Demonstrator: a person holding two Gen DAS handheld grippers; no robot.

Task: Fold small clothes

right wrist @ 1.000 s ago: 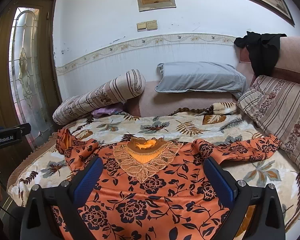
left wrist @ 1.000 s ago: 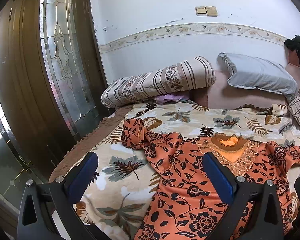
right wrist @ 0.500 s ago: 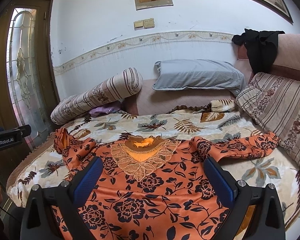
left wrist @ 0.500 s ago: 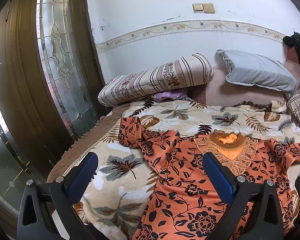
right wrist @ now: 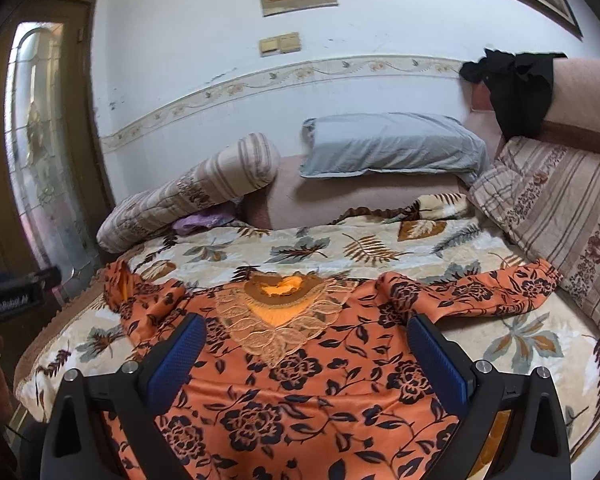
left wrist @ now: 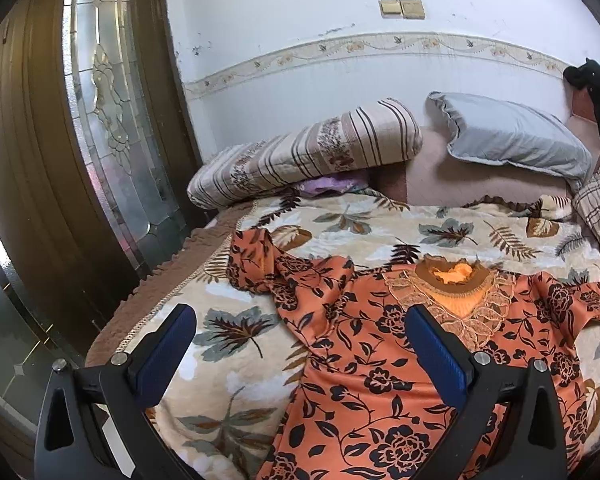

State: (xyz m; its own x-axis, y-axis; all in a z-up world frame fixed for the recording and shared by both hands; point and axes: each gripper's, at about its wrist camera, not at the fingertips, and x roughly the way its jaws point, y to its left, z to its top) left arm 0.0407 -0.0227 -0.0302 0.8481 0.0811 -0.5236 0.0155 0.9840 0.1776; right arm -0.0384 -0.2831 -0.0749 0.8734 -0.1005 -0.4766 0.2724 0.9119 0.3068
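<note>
An orange dress with black flowers (left wrist: 380, 368) lies spread face up on the bed, its lace neckline (right wrist: 280, 312) toward the pillows. Its left sleeve (left wrist: 260, 264) is crumpled near the bed's left edge; its right sleeve (right wrist: 480, 292) stretches out to the right. My left gripper (left wrist: 300, 344) is open and empty, above the dress's left side and the bare blanket. My right gripper (right wrist: 304, 352) is open and empty, above the dress's chest below the neckline.
A leaf-print blanket (left wrist: 240, 332) covers the bed. A striped bolster (left wrist: 308, 152), a grey pillow (right wrist: 388, 148) and a striped cushion (right wrist: 560, 208) line the back and right. A black cloth (right wrist: 512, 84) hangs on the headboard. A glass-panelled door (left wrist: 112, 120) stands left.
Both grippers have risen and pulled back slightly, so the dress sits a little lower in both views. The dress has not moved. Both grippers stay open.
</note>
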